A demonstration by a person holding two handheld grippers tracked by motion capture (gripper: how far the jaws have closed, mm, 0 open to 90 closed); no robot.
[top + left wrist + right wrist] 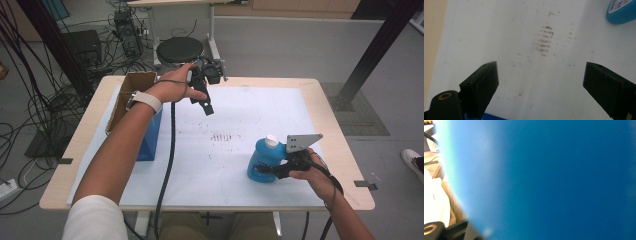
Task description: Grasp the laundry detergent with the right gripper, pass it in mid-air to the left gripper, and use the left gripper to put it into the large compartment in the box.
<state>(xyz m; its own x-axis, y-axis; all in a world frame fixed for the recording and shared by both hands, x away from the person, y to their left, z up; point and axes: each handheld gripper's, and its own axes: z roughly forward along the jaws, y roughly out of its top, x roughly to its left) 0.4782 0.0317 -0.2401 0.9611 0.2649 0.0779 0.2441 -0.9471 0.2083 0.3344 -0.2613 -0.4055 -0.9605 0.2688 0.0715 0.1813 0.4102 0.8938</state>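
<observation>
Right claw clamped on squat blue plastic bottle with white cap, standing upright on white-covered counter; bottle body pressed right against that claw's camera. Left claw held up, jaws wide apart, nothing between them, hovering over bare stained sheet, well apart from bottle. Open brown cardboard box with blue side just beside left forearm, behind left claw. Judged progress: grasp done, bottle not yet lifted off counter; carry and placement left, likely into box, though destination uncertain. Left claw's part not started.
</observation>
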